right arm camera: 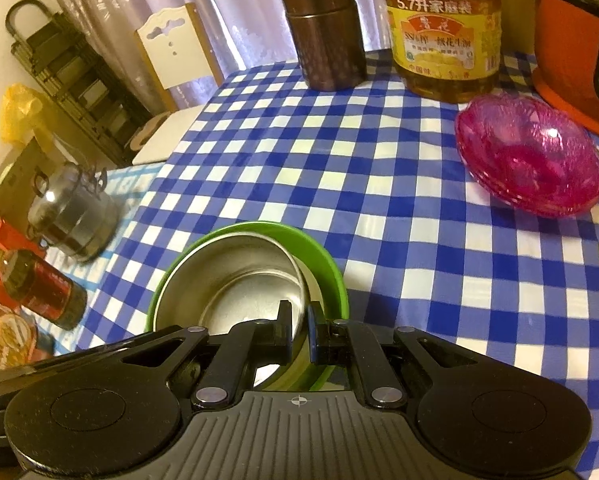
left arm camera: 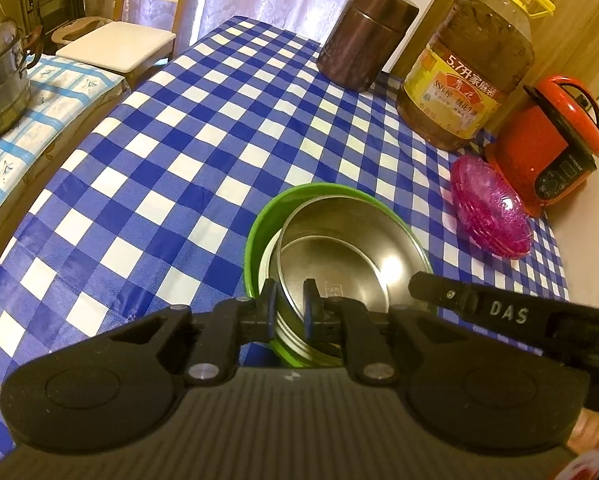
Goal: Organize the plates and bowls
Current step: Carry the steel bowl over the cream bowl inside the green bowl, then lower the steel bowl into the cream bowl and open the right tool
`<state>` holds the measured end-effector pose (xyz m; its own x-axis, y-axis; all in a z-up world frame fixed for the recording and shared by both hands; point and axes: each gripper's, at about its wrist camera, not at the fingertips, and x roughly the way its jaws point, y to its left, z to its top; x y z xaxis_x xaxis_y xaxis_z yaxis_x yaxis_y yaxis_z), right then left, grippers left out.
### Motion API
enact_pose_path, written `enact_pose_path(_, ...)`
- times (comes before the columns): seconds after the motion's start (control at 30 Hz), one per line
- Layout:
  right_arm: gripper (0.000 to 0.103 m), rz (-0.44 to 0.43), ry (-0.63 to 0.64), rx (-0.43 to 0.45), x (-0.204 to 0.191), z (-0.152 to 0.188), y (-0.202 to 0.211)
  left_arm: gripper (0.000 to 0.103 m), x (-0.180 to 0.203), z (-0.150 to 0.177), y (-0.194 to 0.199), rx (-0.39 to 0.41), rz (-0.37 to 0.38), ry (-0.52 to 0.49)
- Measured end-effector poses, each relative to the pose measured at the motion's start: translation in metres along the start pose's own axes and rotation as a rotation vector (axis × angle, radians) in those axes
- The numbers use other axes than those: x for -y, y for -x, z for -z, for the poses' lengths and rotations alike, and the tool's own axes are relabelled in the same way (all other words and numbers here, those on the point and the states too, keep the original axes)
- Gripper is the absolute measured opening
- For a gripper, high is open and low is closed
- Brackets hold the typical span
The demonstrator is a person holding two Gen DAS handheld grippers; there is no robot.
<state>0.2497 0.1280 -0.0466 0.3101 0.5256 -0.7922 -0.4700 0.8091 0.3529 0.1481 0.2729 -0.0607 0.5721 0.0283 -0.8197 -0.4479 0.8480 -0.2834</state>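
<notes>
- A shiny steel bowl (left arm camera: 339,256) sits tilted inside a green bowl (left arm camera: 259,220) on the checked cloth (left arm camera: 159,160), toward its near edge.
- A stack of pink bowls (right arm camera: 527,160) lies well apart, by the oil jug (right arm camera: 443,32).
- Left gripper (left arm camera: 291,300) pinches the steel rim, pointing steeply down.
- Right gripper (right arm camera: 299,324) clamps the opposite rim, angled likewise.

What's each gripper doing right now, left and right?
Left gripper: shut on the steel bowl rim, near side.
Right gripper: shut on the same steel bowl's rim, opposite side.
</notes>
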Motion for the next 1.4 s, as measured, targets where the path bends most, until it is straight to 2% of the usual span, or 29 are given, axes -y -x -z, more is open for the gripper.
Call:
enact_pose_path(0.17,0.008,-0.005,0.009,0.006,0.002,0.002,-0.002,0.011,0.001,-0.001,0.000,0.006,-0.007,-0.013)
enact_pose_path(0.43,0.008,0.002,0.100,0.026,-0.001,0.010,-0.001,0.011,0.000,0.004,0.005,0.025,0.001,-0.016)
enact_pose_path(0.5,0.012,-0.022,0.079,0.027,0.004,0.011,-0.001,0.012,-0.001,0.005,0.008,0.040,0.000,-0.010)
enact_pose_path(0.57,0.025,-0.042,0.034,0.044,0.012,0.012,0.004,0.013,-0.002,0.005,0.014,0.064,0.002,0.000)
enact_pose_path(0.63,0.029,-0.057,0.008,0.083,0.017,0.014,0.013,0.013,-0.004,0.003,0.018,0.100,0.003,0.002)
enact_pose_path(0.73,0.030,-0.057,-0.020,0.110,0.023,0.014,0.019,0.013,-0.008,-0.005,0.019,0.126,0.016,0.019)
enact_pose_path(0.8,0.030,-0.064,-0.036,0.120,0.026,0.013,0.022,0.013,-0.010,-0.011,0.020,0.144,0.055,0.022)
enact_pose_path(0.93,0.029,-0.101,-0.066,0.141,0.029,0.010,0.026,0.013,-0.008,-0.017,0.014,0.119,0.095,0.007)
enact_pose_path(1.03,0.028,-0.127,-0.069,0.126,0.028,0.010,0.023,0.013,-0.006,-0.017,0.005,0.088,0.072,-0.011)
enact_pose_path(1.13,0.017,-0.126,-0.057,0.105,0.025,0.011,0.016,0.013,-0.007,-0.013,-0.004,0.064,0.060,-0.011)
enact_pose_path(1.4,0.016,-0.122,-0.047,0.058,0.028,0.020,0.004,0.013,-0.013,-0.005,-0.002,0.061,0.070,0.014)
